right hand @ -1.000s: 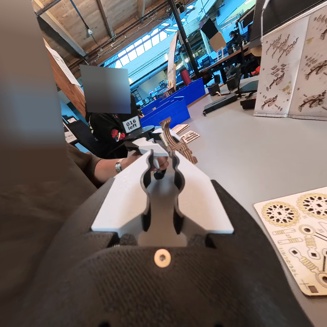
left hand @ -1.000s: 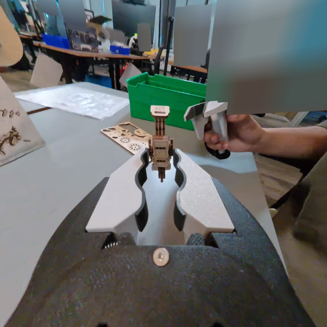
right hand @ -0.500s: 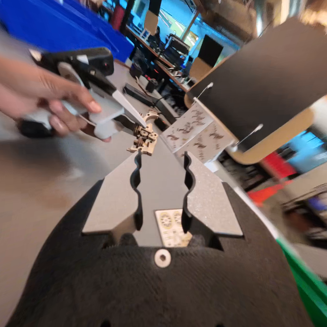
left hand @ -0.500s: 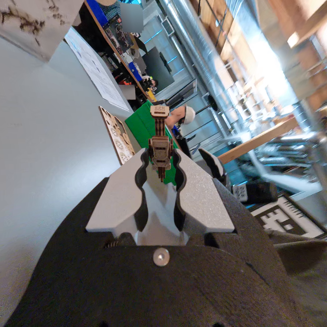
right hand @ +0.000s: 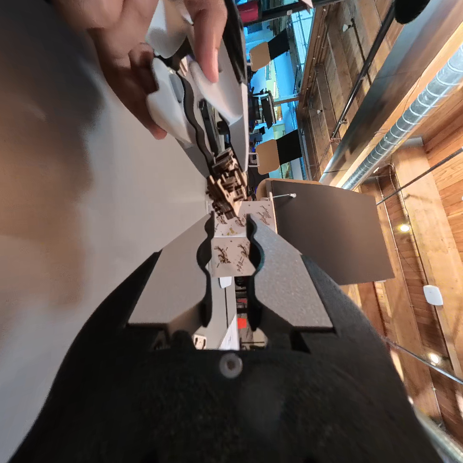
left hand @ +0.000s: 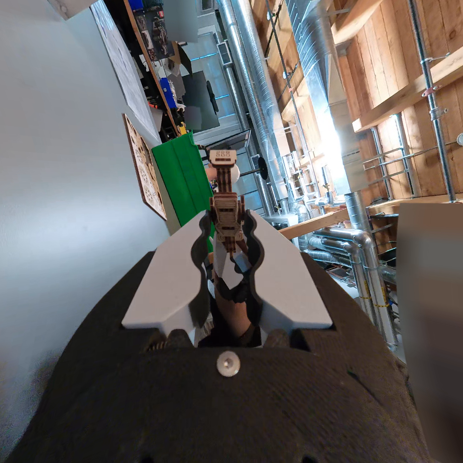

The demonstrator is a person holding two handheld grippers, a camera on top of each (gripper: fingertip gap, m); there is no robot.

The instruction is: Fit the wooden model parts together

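The wooden model [left hand: 226,218] is a small brown layered assembly with a long neck and a pale cap on top. My left gripper [left hand: 226,216] is shut on its body and holds it in the air, rolled onto its side. In the right wrist view the model [right hand: 226,185] hangs from the left gripper's fingers [right hand: 195,120], which a hand holds at the top. My right gripper [right hand: 229,220] is open and empty, with its tips right at the model's lower end. The right gripper's fingers [left hand: 234,269] show behind the model in the left wrist view.
The grey table [left hand: 62,200] runs down the left of the tilted left wrist view, bearing a wooden parts sheet [left hand: 145,167] and a green bin [left hand: 180,185]. A box printed with part pictures [right hand: 231,253] and a black panel [right hand: 325,233] lie beyond my right gripper. Both grippers' tips are close together, under 4 cm apart.
Both grippers have rolled onto their sides. My right gripper has moved close up to the model's lower end, and its jaws stand narrower than half a second ago. The left still holds the model.
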